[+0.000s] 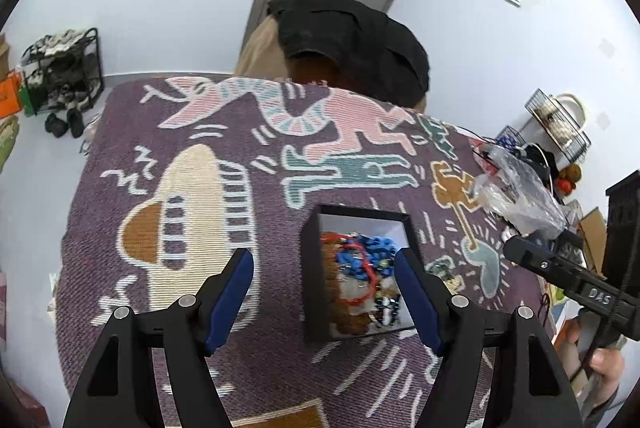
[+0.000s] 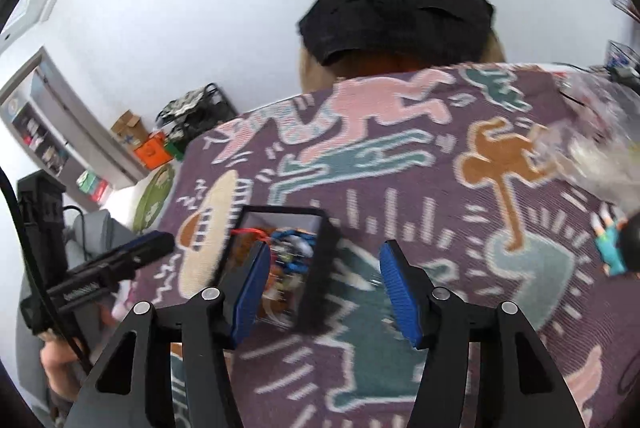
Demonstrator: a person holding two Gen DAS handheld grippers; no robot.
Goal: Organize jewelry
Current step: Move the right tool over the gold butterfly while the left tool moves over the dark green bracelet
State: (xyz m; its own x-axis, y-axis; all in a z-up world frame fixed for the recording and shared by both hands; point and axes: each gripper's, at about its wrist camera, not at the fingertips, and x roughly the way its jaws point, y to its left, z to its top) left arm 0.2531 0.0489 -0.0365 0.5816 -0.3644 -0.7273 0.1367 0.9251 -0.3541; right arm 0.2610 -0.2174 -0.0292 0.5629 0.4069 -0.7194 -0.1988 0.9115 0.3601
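A black open box [image 1: 314,268] stands on the purple patterned cloth [image 1: 168,156]. It holds a tangle of jewelry [image 1: 360,276]: blue beads, red cord and brown pieces. My left gripper [image 1: 325,298] is open and empty, its right finger over the box's right side. In the right wrist view the box [image 2: 320,268] sits left of centre, the jewelry [image 2: 288,252] inside. My right gripper [image 2: 320,288] is open and empty, its fingers straddling the box's right wall. The right gripper also shows in the left wrist view [image 1: 516,252], at the right.
A crumpled clear plastic bag [image 1: 516,192] lies at the cloth's right edge. A black garment [image 1: 352,40] hangs over a chair beyond the table. A shoe rack [image 1: 64,72] stands at far left. A small figure in teal [image 2: 612,240] lies at the right.
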